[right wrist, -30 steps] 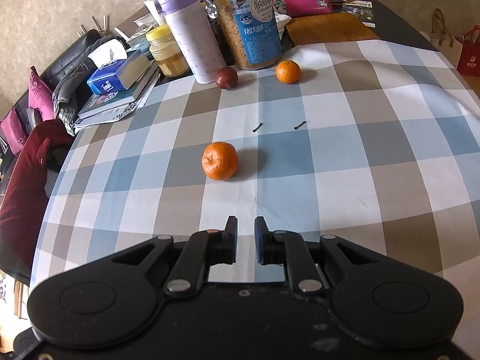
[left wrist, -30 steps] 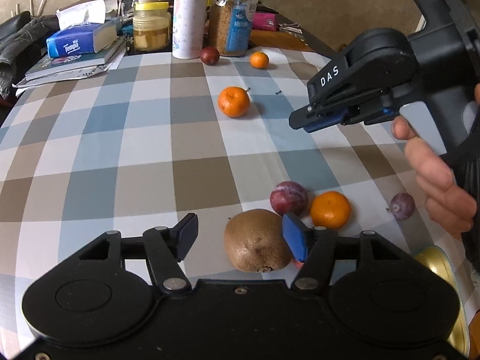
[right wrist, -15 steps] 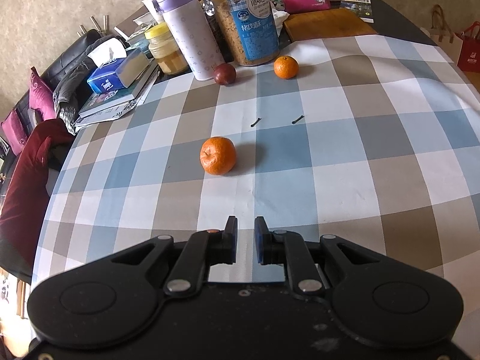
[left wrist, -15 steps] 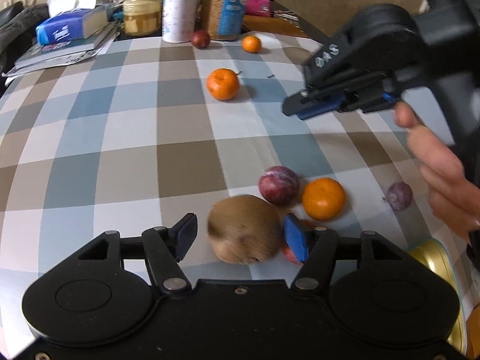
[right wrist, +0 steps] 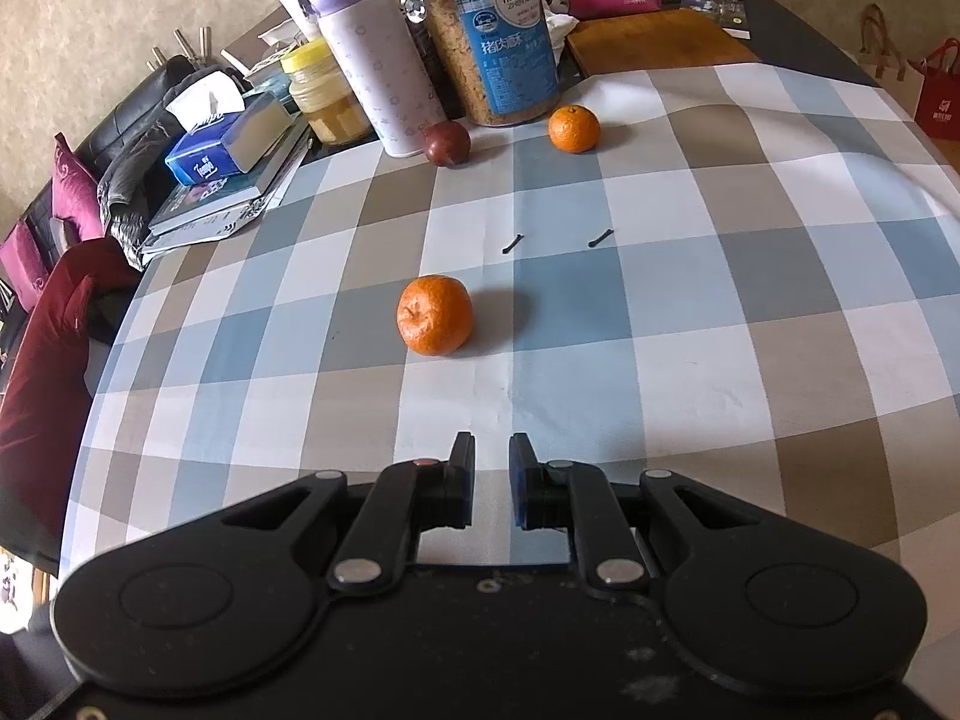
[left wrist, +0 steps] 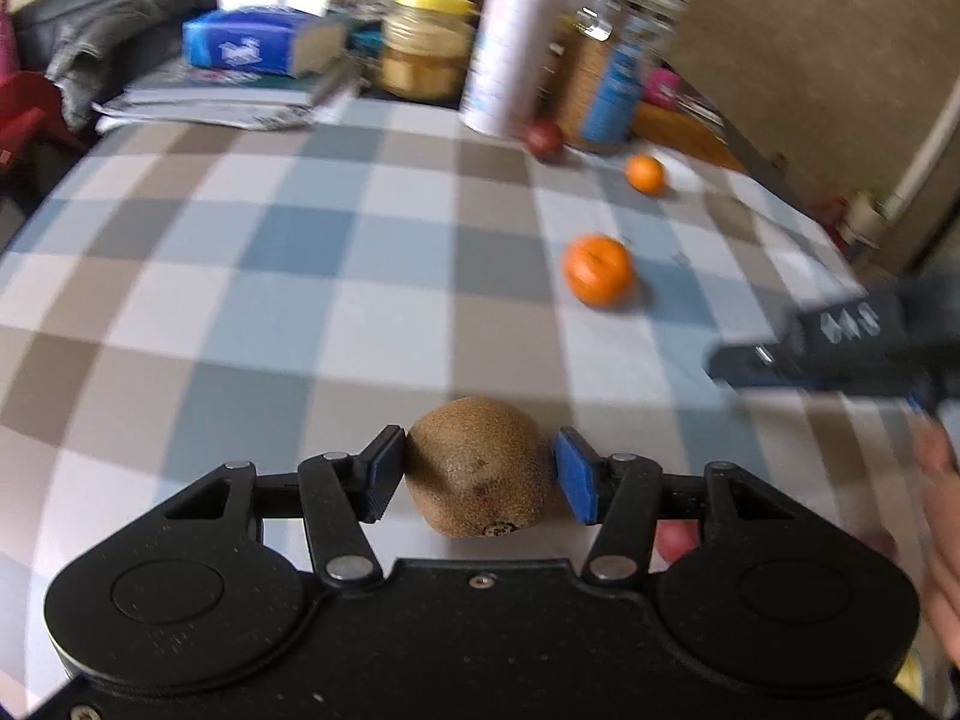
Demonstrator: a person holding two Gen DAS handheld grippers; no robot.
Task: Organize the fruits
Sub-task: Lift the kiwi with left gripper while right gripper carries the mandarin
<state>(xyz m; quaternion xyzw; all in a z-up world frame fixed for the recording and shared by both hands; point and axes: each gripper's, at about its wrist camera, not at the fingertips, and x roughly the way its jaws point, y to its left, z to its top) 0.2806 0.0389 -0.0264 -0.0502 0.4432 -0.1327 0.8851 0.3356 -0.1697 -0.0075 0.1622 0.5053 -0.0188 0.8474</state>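
My left gripper [left wrist: 477,471] is shut on a brown kiwi [left wrist: 480,467], its blue pads pressing both sides. A large mandarin [left wrist: 597,269] lies mid-table; it also shows in the right wrist view [right wrist: 434,314]. A small mandarin [left wrist: 644,173] [right wrist: 574,128] and a dark red plum [left wrist: 545,138] [right wrist: 447,143] lie at the far edge by the jars. My right gripper [right wrist: 491,480] is nearly shut and empty, above the checked cloth [right wrist: 660,324]. It shows blurred at the right in the left wrist view [left wrist: 780,369].
A purple-lidded flask [right wrist: 372,54], a blue-labelled cereal jar [right wrist: 498,30], a yellow-lidded jar [right wrist: 327,99], a tissue pack [right wrist: 222,141] and books [right wrist: 222,204] stand along the far edge. A wooden board [right wrist: 654,39] lies far right. A reddish fruit [left wrist: 675,540] peeks behind my left finger.
My left gripper closed on the kiwi and lifted it, swinging left; the plum and mandarin beside it left the view. The right gripper stayed nearly still.
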